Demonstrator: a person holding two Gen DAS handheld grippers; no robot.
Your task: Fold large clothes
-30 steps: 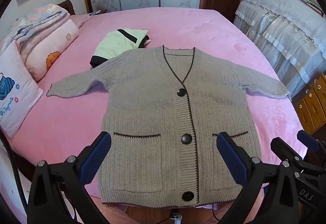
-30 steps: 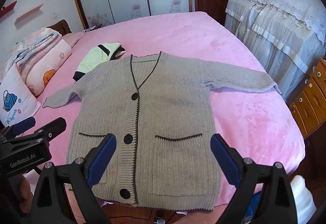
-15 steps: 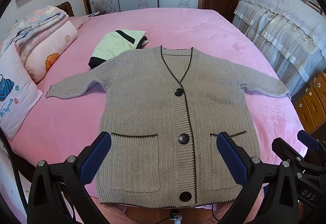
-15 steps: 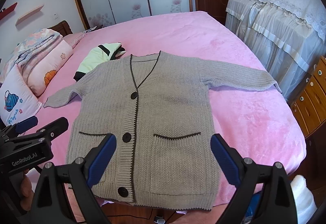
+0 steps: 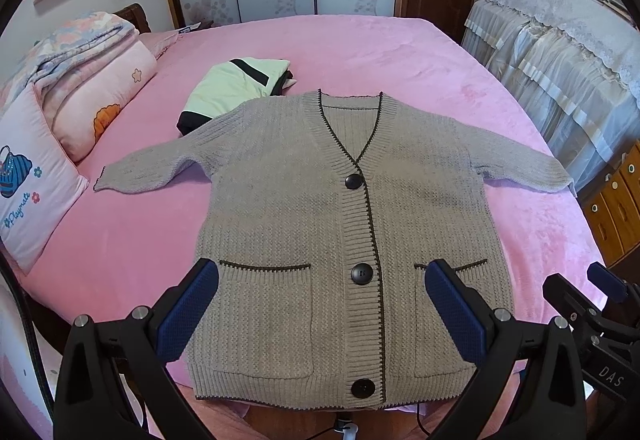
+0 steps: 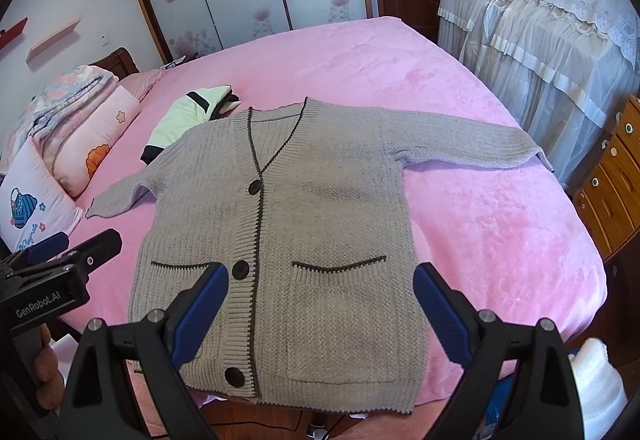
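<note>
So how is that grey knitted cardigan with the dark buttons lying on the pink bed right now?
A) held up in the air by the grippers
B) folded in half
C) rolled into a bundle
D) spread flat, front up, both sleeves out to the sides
D: the grey knitted cardigan lies flat on the pink bed, buttoned front up, both sleeves stretched sideways, both grippers open and clear of it.

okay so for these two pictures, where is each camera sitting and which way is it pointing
Left wrist: on the left gripper at the bed's foot, facing the headboard end over the grey cardigan; its open blue fingers show, the right gripper at the edge.
Right wrist: on the right gripper, same heading, set further right; the left gripper and a hand show.
Shared: cardigan, pink bed, folded green garment.
</note>
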